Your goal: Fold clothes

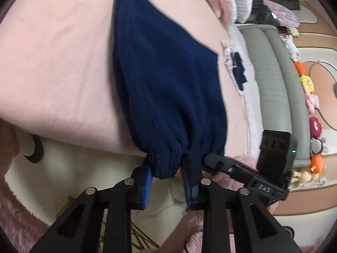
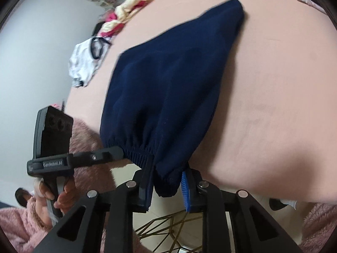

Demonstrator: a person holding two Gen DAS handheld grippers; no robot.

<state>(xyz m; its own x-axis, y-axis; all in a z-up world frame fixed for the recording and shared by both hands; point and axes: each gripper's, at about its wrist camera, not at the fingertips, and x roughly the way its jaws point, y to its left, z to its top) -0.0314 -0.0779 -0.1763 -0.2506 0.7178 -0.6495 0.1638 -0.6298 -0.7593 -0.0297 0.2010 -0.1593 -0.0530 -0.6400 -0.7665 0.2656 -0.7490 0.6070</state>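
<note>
Gathering elastic hem, navy garment (image 1: 168, 80)

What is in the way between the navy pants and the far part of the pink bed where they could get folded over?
Nothing visible. The left gripper and right gripper both pinch the elastic waistband of the navy pants at the bed's near edge. The pink sheet beyond them is bare; the white garment lies off to the side.

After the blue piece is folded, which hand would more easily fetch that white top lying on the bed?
Probably the left. The white top lies on the left gripper's side of the navy garment, across it from the right gripper. Both sets of jaws clamp its elastic edge.
</note>
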